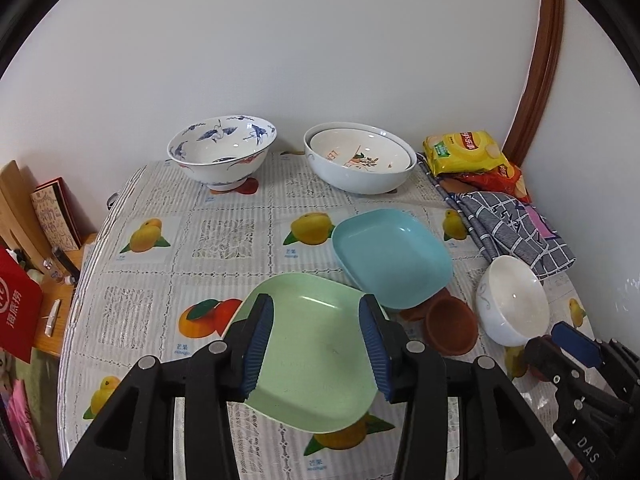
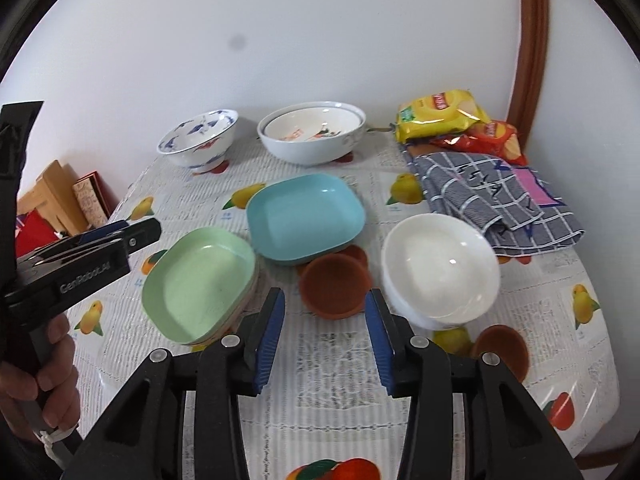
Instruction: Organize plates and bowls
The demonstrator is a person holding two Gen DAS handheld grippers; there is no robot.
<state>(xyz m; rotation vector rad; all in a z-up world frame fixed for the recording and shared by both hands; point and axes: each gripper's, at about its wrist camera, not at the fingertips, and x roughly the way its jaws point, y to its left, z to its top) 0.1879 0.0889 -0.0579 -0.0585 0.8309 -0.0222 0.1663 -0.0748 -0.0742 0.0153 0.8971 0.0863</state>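
A green square plate (image 1: 316, 356) (image 2: 200, 280) lies on the table at the front; in the right wrist view it tops a small stack. My left gripper (image 1: 316, 312) is open above it, jaws apart and empty. A blue square plate (image 1: 390, 256) (image 2: 304, 216) lies behind, partly over a brown dish (image 1: 452, 326) (image 2: 336, 284). A white bowl (image 1: 512, 300) (image 2: 440, 268) stands right of the dish. My right gripper (image 2: 325, 308) is open and empty in front of the brown dish. Another brown dish (image 2: 504, 350) lies near the front right.
A blue-and-white patterned bowl (image 1: 222, 152) (image 2: 198, 136) and a pale bowl with a smaller bowl nested inside (image 1: 360, 160) (image 2: 312, 132) stand at the back. Snack bags (image 1: 464, 152) (image 2: 440, 114) and a checked cloth (image 1: 516, 228) (image 2: 496, 204) lie at the right. Boxes (image 1: 52, 212) stand left of the table.
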